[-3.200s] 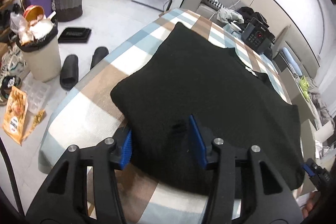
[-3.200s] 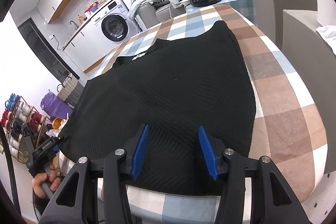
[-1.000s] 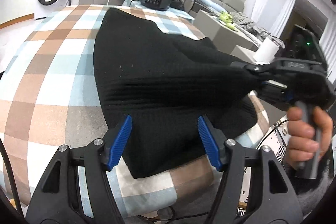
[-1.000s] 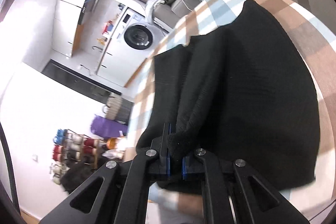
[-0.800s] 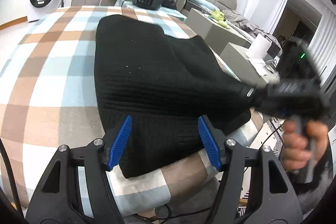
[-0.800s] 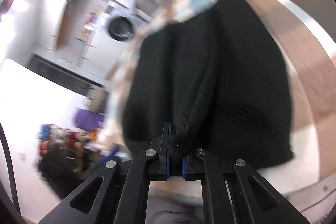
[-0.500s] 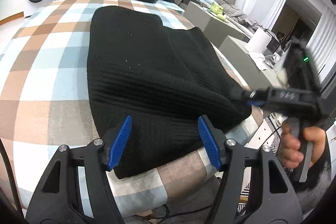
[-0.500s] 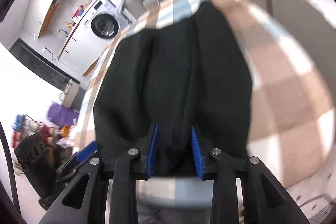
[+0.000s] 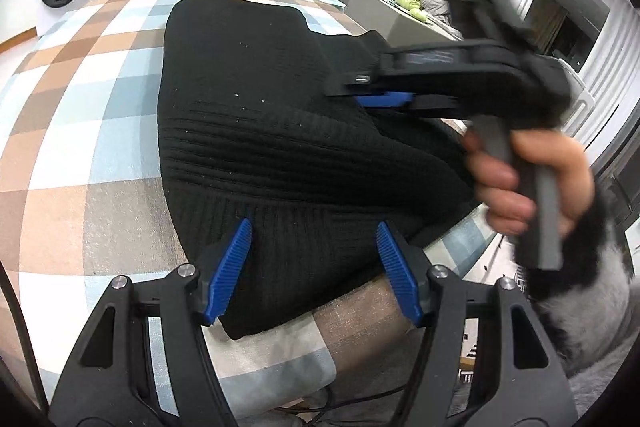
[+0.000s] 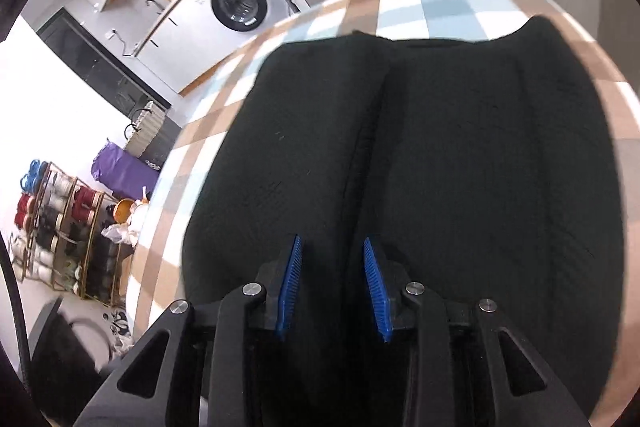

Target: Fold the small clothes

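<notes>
**Mia:** Where is the black knitted sweater (image 9: pixel 256 131)?

**Ben:** It lies on the bench with the brown, blue and white checked cloth (image 9: pixel 80 115). One side is already folded over. In the right wrist view you can see the fold edge running from 6 o'clock up to 12 o'clock.

**Mia:** What are the jaws doing?

**Ben:** The left gripper (image 9: pixel 314 269) has wide jaws, over the bottom hem, holding nothing. The right gripper (image 10: pixel 331 285) has its jaws partly apart above the fold edge. They hold nothing too.

**Mia:** So which step is it?

**Ben:** I think the first side fold is done. Next, a gripper should pinch the other side, near 3 o'clock, and lay it across. It must grab both layers, or the knit may bunch up.
</notes>
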Demonstrator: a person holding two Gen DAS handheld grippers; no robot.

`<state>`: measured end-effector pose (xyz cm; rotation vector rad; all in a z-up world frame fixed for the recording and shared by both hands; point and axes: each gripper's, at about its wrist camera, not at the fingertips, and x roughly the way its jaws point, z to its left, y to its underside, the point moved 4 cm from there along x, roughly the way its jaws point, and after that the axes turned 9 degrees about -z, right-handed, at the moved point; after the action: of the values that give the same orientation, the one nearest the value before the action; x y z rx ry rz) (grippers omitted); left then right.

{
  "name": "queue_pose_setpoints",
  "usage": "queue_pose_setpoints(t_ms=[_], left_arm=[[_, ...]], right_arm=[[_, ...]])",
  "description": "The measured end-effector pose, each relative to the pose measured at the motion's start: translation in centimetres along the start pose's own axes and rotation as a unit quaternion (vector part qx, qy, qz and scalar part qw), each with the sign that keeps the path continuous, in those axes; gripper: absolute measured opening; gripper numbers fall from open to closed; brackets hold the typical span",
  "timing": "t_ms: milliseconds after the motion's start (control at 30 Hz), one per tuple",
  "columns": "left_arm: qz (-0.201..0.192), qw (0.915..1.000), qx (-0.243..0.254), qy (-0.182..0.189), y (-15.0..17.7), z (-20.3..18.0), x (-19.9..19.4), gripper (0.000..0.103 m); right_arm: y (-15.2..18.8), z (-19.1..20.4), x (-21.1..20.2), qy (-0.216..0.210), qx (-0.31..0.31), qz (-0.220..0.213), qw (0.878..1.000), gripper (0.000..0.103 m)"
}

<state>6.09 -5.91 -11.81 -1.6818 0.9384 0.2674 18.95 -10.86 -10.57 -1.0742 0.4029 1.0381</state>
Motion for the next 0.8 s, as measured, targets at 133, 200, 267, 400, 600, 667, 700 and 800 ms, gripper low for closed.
queue_pose_setpoints(t_ms=[133, 200, 267, 400, 600, 667, 700, 800], left_arm=[[-0.002, 1.0000, -0.008, 0.004, 0.0, 0.2, -0.1, 0.063], [-0.003, 0.9999, -0.010, 0.008, -0.1, 0.3, -0.1, 0.063], [-0.001, 0.9998, -0.012, 0.013, 0.0, 0.3, -0.2, 0.063], [0.012, 0.9998, -0.012, 0.005, 0.3, 0.7, 0.1, 0.063], [0.011, 0.9996, -0.027, 0.001, 0.0, 1.2, -0.4, 0.063], [0.011, 0.9995, -0.031, -0.001, -0.1, 1.4, -0.4, 0.063], [0.012, 0.9994, -0.031, -0.003, -0.2, 1.4, -0.4, 0.063], [0.011, 0.9995, -0.030, -0.007, -0.3, 1.4, -0.5, 0.063]], right_arm=[[-2.0, 0.9, -1.0, -0.006, -0.035, -0.038, 0.999, 0.007], [-3.1, 1.1, -2.6, 0.010, -0.049, -0.071, 0.996, 0.007], [-3.9, 0.6, -2.6, 0.034, -0.052, -0.075, 0.995, 0.007], [-3.7, -1.1, -0.6, 0.059, -0.036, -0.039, 0.997, 0.012], [-0.2, -1.9, -1.9, -0.004, 0.004, 0.010, 1.000, 0.033], [1.4, -2.0, -2.4, -0.034, 0.019, 0.023, 0.999, 0.035], [1.9, -2.0, -2.6, -0.046, 0.018, 0.023, 0.999, 0.035], [1.8, -1.2, -2.8, -0.037, -0.014, 0.006, 0.999, 0.009]])
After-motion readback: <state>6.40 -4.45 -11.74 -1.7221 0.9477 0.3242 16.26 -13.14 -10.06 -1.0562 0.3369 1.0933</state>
